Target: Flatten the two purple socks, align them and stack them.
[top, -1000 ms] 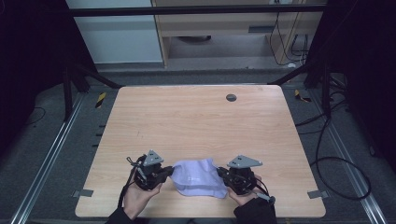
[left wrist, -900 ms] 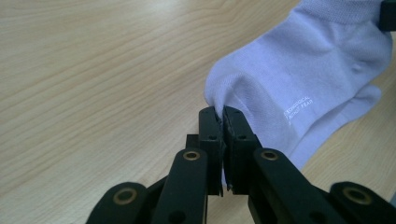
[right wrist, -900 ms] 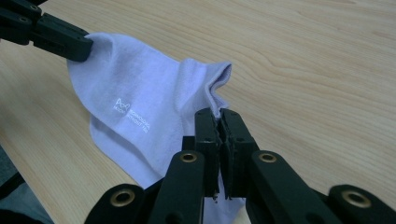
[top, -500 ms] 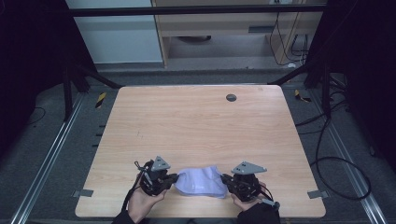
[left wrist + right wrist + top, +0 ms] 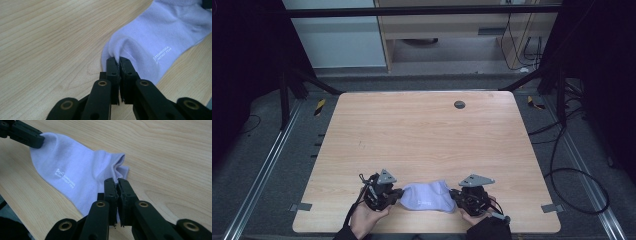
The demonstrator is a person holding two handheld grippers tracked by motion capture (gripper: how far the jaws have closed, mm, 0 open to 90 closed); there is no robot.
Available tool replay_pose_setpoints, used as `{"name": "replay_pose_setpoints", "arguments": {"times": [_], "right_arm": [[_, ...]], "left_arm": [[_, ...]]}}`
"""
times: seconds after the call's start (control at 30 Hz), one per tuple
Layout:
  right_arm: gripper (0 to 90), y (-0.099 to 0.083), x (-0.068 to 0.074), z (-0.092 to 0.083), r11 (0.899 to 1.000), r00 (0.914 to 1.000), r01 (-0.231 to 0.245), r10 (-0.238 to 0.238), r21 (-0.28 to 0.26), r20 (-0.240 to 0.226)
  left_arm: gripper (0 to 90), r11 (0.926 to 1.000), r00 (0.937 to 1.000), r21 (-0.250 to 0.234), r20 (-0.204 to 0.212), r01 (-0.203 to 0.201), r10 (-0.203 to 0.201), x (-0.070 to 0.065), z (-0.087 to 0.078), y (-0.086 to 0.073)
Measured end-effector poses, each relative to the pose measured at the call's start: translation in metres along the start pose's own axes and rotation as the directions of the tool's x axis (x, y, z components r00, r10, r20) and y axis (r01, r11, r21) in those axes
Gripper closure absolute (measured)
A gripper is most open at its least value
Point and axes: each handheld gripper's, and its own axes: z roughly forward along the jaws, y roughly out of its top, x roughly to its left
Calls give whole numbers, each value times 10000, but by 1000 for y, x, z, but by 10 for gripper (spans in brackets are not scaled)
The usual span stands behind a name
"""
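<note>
The left gripper (image 5: 119,60) is clamped tight on a small pinch of the pale sock's (image 5: 426,196) toe end; the right gripper (image 5: 117,181) is closed just as hard on its cuff edge. The sock lies flat between them near the wooden table's (image 5: 422,135) six o'clock edge. Both bites look shallow, so pulling apart could slip the fabric free.

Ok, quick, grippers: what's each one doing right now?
Left gripper: closed on one end of the sock.
Right gripper: closed on the sock's other end.
</note>
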Motion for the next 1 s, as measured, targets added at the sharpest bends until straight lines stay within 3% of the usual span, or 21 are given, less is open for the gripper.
{"name": "replay_pose_setpoints", "arguments": {"times": [0.17, 0.3, 0.5, 0.67, 0.83, 1.0], "right_arm": [[863, -1, -3, 2, 9998, 9999, -48, 46, 176, 133], [816, -3, -4, 4, 9994, 9995, -34, 23, 342, 309], [749, -1, -6, -1, 9997, 9982, 114, -101, -226, 599], [798, 2, -7, 3, 9958, 9994, 313, -299, -864, 170], [860, 4, -3, 19, 9968, 9977, 545, -568, -589, -379], [882, -1, -3, 30, 9971, 9968, 758, -757, 27, -260]], "left_arm": [[846, 9998, 10000, 203, -20, -60, 60, -1, 5, -2], [737, 9998, 9997, 206, -249, 12, -7, 1, 5, -3], [656, 9971, 9987, -740, -455, 197, -231, 5, -11, 2], [693, 9908, 9993, -1351, -381, -119, 68, -6, -8, 10], [753, 9947, 9987, -897, -183, -500, 486, -19, 15, 13], [772, 9966, 9971, -338, -126, -748, 744, -26, 30, 6]]}}
